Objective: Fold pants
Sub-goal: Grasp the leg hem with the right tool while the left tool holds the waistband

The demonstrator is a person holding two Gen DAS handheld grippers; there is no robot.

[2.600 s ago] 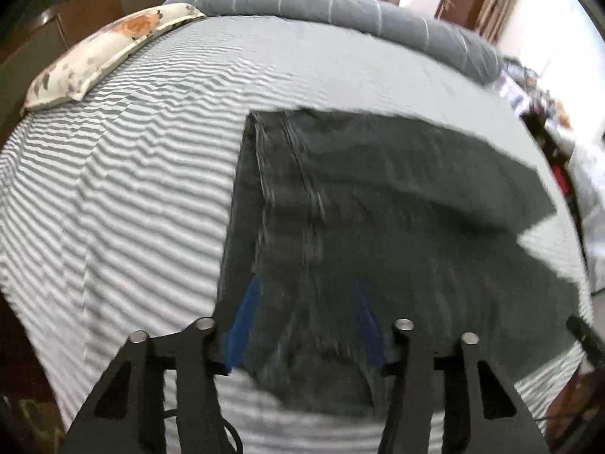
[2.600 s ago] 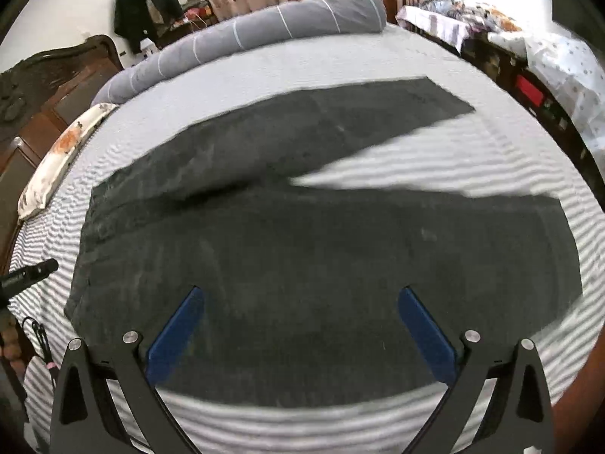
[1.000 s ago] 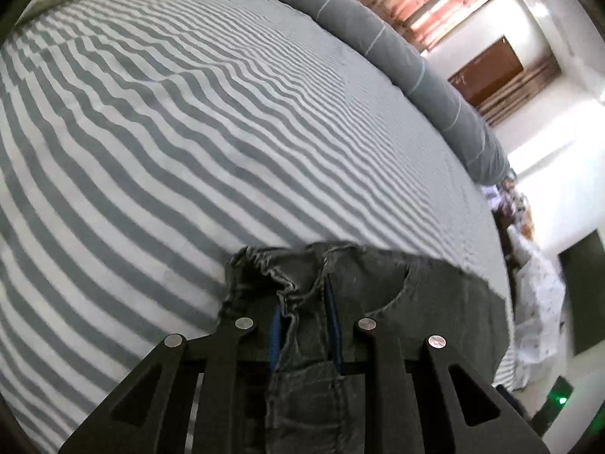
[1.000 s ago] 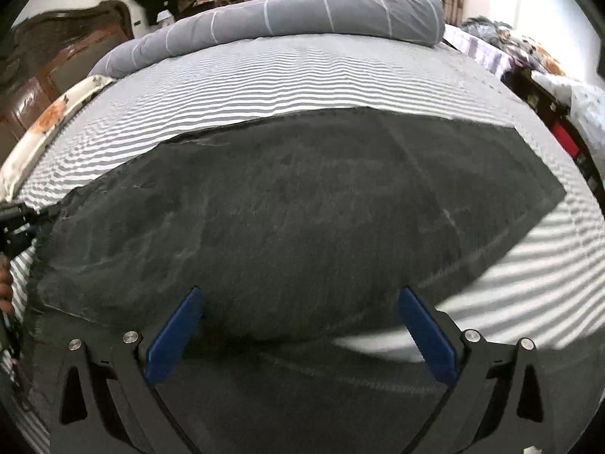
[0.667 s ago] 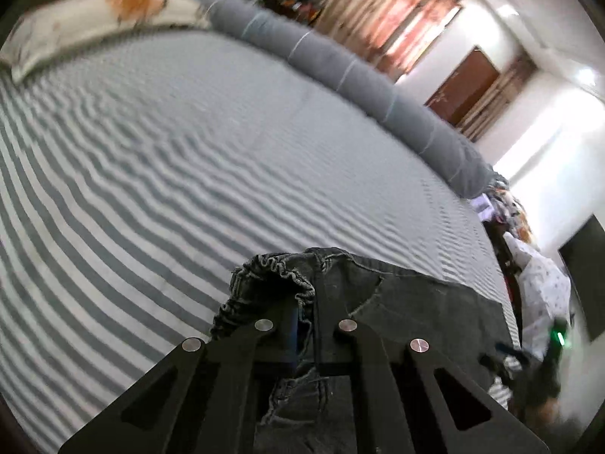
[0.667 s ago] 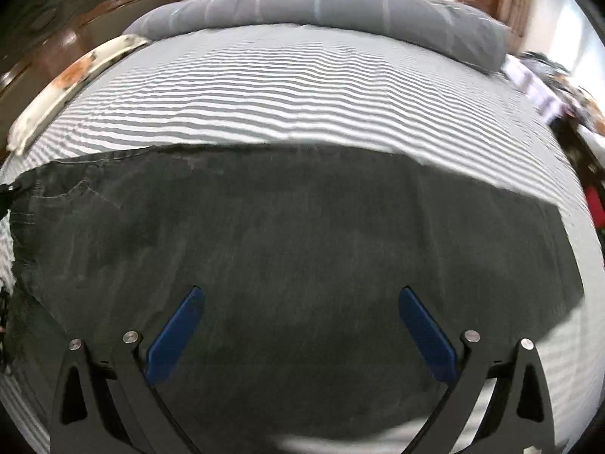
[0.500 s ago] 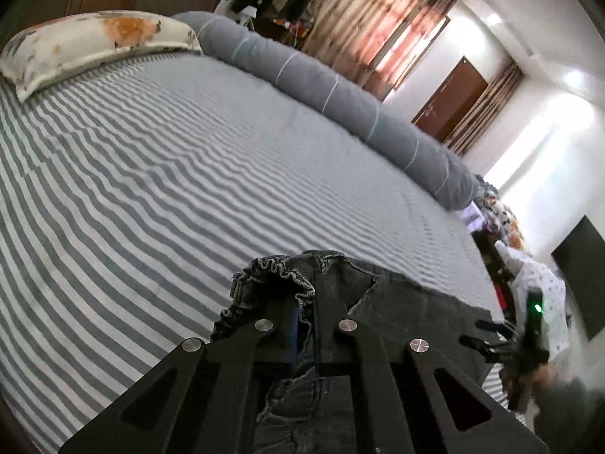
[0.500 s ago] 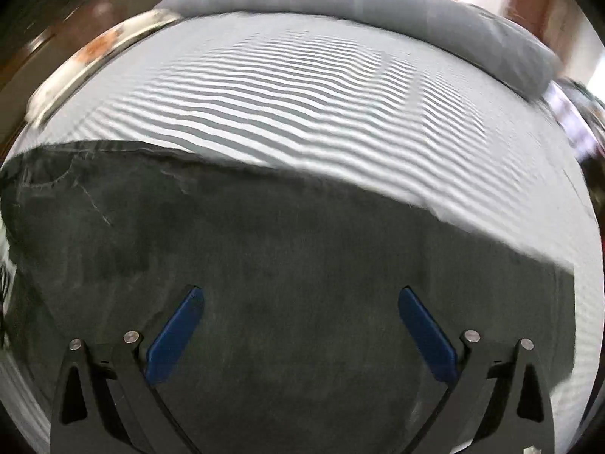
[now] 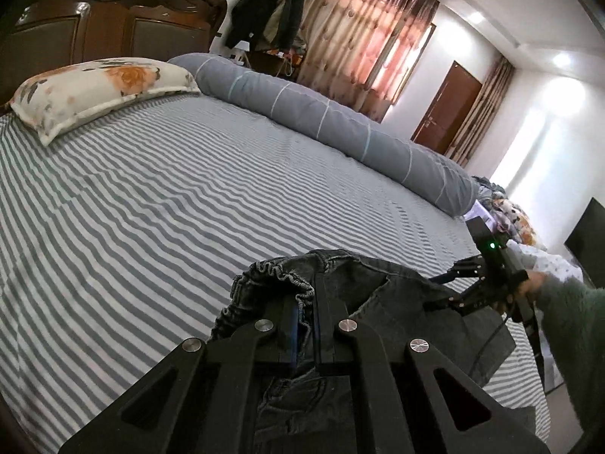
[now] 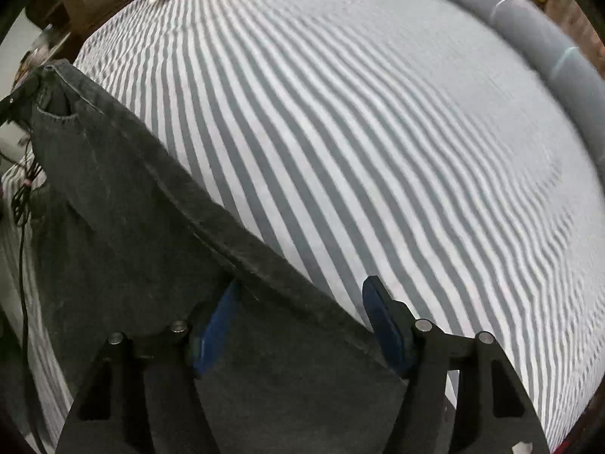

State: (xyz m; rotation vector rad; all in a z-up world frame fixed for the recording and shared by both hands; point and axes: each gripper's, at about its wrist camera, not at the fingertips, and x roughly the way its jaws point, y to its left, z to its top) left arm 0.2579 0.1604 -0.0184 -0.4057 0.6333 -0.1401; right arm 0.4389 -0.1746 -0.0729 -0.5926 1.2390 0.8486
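The dark grey denim pants (image 9: 378, 287) lie on the striped bed sheet (image 9: 189, 208). My left gripper (image 9: 304, 325) is shut on their gathered elastic waistband and holds it lifted off the sheet. In the right wrist view the pants (image 10: 132, 208) hang from that raised corner at far left, and their long seam edge runs down between the blue pads of my right gripper (image 10: 298, 321). Its jaws are closing, with a gap still on both sides of the cloth. A hand in a green sleeve holds the right gripper (image 9: 435, 291) over the pants.
A floral pillow (image 9: 94, 87) lies by the dark wooden headboard (image 9: 94, 26). A long grey bolster (image 9: 321, 113) runs along the far side of the bed, and shows as a grey bolster (image 10: 548, 45) at top right. The striped sheet (image 10: 378, 151) stretches wide beyond the pants.
My left gripper shut on the waistband and rose with it. My right gripper swept across the pants to their far edge, rolled, and its jaws narrowed.
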